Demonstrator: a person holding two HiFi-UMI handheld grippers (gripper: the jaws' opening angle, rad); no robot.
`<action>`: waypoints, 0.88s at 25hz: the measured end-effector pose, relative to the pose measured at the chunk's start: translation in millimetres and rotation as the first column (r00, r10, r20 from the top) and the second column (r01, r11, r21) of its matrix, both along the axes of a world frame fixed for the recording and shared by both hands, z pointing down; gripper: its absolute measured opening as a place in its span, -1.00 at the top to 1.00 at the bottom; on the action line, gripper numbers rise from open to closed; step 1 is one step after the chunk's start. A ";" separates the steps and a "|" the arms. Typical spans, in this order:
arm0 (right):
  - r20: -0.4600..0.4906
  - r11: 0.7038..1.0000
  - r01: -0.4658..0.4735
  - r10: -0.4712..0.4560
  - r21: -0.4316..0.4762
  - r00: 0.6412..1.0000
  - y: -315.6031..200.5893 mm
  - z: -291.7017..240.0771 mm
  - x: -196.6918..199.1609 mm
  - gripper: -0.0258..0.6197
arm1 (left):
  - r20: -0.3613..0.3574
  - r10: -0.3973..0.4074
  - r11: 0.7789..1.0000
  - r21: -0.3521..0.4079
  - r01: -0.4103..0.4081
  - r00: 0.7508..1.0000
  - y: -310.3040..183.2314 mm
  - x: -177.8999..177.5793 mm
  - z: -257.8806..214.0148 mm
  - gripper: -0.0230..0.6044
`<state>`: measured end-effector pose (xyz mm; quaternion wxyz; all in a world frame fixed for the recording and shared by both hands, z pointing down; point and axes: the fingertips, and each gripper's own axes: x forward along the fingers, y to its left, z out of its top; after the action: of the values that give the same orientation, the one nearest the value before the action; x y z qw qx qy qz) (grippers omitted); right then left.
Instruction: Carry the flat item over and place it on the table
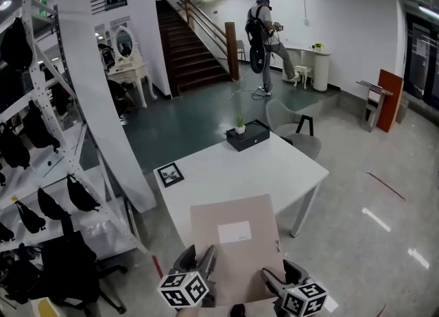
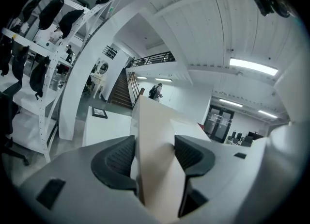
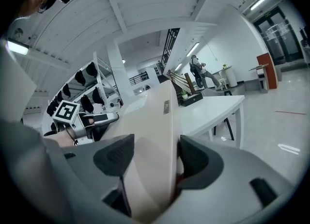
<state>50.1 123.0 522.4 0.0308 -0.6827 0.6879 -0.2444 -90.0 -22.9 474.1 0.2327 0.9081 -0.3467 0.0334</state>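
A flat beige folder (image 1: 234,243) with a white label hangs level in the air, its far half over the near edge of the white table (image 1: 274,165). My left gripper (image 1: 203,262) is shut on the folder's near left edge, and its jaws pinch the beige sheet (image 2: 151,155) between them. My right gripper (image 1: 274,280) is shut on the near right corner, where the folder (image 3: 155,136) fills the gap between its jaws. A small metal clasp (image 3: 166,106) shows on the folder's edge.
On the table lie a framed marker card (image 1: 169,173) at the left and a black box (image 1: 248,135) with a small plant at the far end. A grey chair (image 1: 295,127) stands beyond. White shelving with black bags (image 1: 41,192) lines the left. A person (image 1: 264,31) stands far off by the stairs.
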 end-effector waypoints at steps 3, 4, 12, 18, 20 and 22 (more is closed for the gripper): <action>-0.010 1.000 -0.004 0.004 -0.002 1.000 -36.1 0.3 15.5 0.03 | -0.001 0.003 1.000 -0.003 -0.003 1.000 -36.8 14.1 -1.0 0.11; -0.013 1.000 -0.004 0.004 -0.003 1.000 -47.3 0.5 19.4 0.03 | 0.000 0.004 1.000 -0.004 -0.004 1.000 -48.3 17.8 -0.9 0.11; -0.014 1.000 -0.017 0.017 -0.007 1.000 -122.8 -6.4 37.0 0.03 | -0.008 -0.002 1.000 -0.013 0.002 1.000 -122.8 34.4 0.0 0.11; -0.024 1.000 0.008 -0.008 -0.012 1.000 -161.3 -8.2 41.7 0.03 | -0.019 -0.032 0.999 -0.015 0.032 0.999 -156.5 34.5 0.0 0.11; -0.026 1.000 0.022 -0.022 -0.012 0.999 -172.1 -7.8 42.4 0.03 | -0.017 -0.046 0.999 -0.017 0.046 0.999 -165.2 33.3 1.2 0.11; -0.027 0.999 0.042 -0.042 -0.012 0.999 -183.4 -7.6 44.2 0.03 | -0.017 -0.065 0.998 -0.018 0.065 0.998 -173.5 32.5 1.2 0.11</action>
<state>94.3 -60.4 514.8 0.0125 -0.6715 0.7012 -0.2395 -57.5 -196.3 475.2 0.2447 0.8945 -0.3735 0.0209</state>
